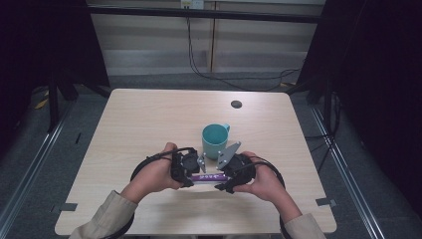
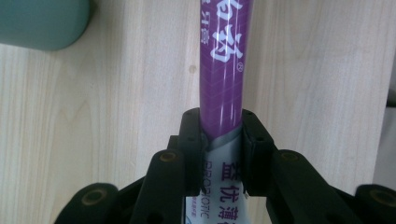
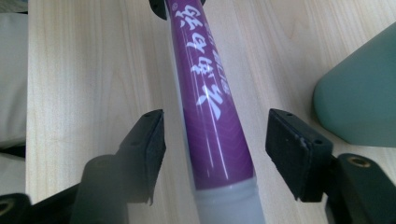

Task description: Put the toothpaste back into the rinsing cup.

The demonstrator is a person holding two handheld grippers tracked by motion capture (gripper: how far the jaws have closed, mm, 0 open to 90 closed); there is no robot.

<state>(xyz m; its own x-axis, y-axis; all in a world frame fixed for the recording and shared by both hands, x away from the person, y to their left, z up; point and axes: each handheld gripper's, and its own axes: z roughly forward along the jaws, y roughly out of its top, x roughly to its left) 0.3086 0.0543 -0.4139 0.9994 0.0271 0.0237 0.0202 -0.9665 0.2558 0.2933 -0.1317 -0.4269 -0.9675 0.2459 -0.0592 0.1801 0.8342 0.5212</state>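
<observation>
A purple toothpaste tube [image 1: 209, 177] with white lettering lies crosswise just above the table, between my two grippers. My left gripper [image 2: 220, 140] is shut on its flat silver end [image 2: 224, 177]. My right gripper [image 3: 215, 144] is open, its jaws standing apart on either side of the tube's purple body [image 3: 210, 107] near the grey cap end [image 3: 229, 205], not touching it. In the high view the left gripper [image 1: 191, 172] and the right gripper [image 1: 224, 175] face each other near the table's front. A teal mug [image 1: 215, 141] stands just behind them.
The mug's side shows in the left gripper view [image 2: 42, 23] and in the right gripper view [image 3: 359, 98], close to the tube. A dark round hole [image 1: 236, 104] sits near the far edge of the wooden table [image 1: 139, 124]. Cables lie on the floor beyond.
</observation>
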